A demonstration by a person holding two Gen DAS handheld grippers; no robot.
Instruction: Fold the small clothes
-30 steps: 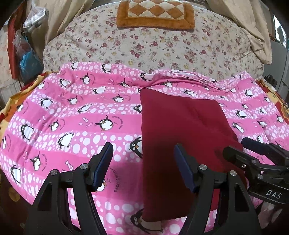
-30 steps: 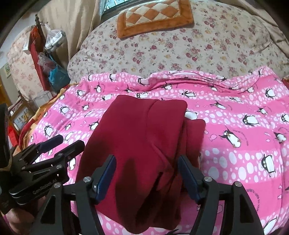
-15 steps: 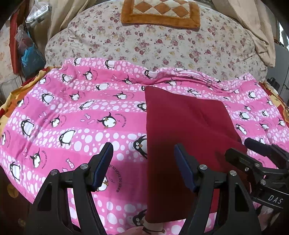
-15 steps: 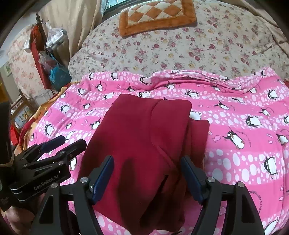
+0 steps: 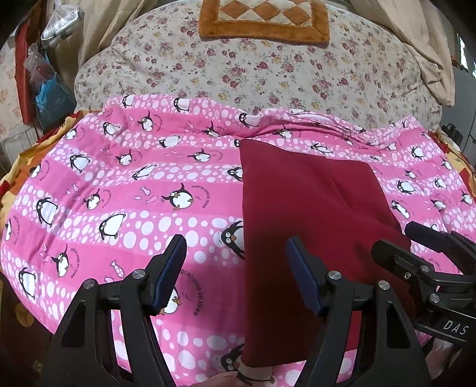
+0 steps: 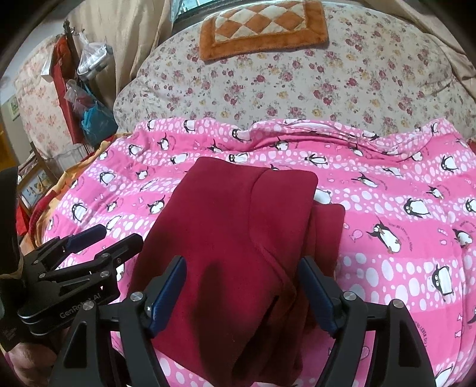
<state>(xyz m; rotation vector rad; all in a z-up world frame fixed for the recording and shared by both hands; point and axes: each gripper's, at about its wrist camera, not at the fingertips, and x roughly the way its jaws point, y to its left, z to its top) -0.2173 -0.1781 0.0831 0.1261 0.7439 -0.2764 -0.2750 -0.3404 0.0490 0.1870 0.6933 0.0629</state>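
Maroon garment (image 6: 238,238) lies folded, long axis toward floral pillow (image 6: 297,80).

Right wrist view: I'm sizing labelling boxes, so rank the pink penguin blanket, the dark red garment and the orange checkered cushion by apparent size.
1. pink penguin blanket
2. dark red garment, though nearness to the camera inflates it
3. orange checkered cushion, farthest away, so its true size is unsure

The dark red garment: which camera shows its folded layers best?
The right wrist view: the dark red garment lies centred there, its overlapping layers and right-hand edge visible. The left wrist view shows it off to the right, mostly one flat panel, partly behind the fingers.
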